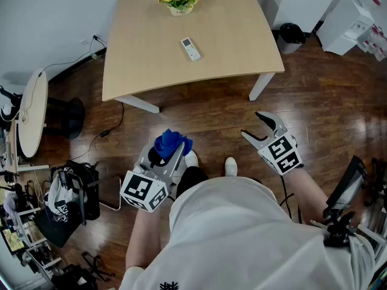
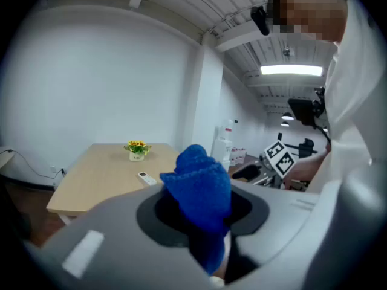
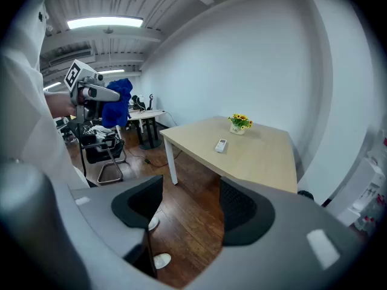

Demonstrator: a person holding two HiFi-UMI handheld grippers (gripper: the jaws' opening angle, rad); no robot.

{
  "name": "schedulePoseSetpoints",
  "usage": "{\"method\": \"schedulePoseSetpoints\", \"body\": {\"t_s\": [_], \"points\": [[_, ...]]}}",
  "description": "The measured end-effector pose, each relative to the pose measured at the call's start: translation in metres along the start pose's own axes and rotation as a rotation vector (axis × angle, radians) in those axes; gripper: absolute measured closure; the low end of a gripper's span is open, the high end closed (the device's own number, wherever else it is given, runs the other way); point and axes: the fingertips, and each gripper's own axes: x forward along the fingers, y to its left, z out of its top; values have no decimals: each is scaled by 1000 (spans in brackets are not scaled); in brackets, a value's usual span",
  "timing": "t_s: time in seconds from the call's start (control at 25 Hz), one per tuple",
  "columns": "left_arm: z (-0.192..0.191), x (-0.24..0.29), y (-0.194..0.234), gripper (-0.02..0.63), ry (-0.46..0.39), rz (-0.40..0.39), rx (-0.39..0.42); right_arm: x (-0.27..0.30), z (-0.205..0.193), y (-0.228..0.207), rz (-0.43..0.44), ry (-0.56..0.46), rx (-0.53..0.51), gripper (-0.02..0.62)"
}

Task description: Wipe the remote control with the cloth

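Left gripper jaws clamp the blue cloth, right gripper released and empty; remote on desk unwiped, approach pending.

Remote control: buttons seemingly too small to tell.

Light wooden table — a white remote control near its middle, seemingly potted yellow flowers at the far edge.

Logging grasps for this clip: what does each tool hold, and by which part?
Left tool grips the blue cloth by its lower bunched end. Right tool holds nothing; its jaws stand apart.
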Motion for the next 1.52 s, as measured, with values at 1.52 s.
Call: {"method": "schedulePoseSetpoints", "body": {"t_s": [1.52], "points": [[77,128,264,463,52,-130,-58,390,97,-136,-93,196,125,272]]}}
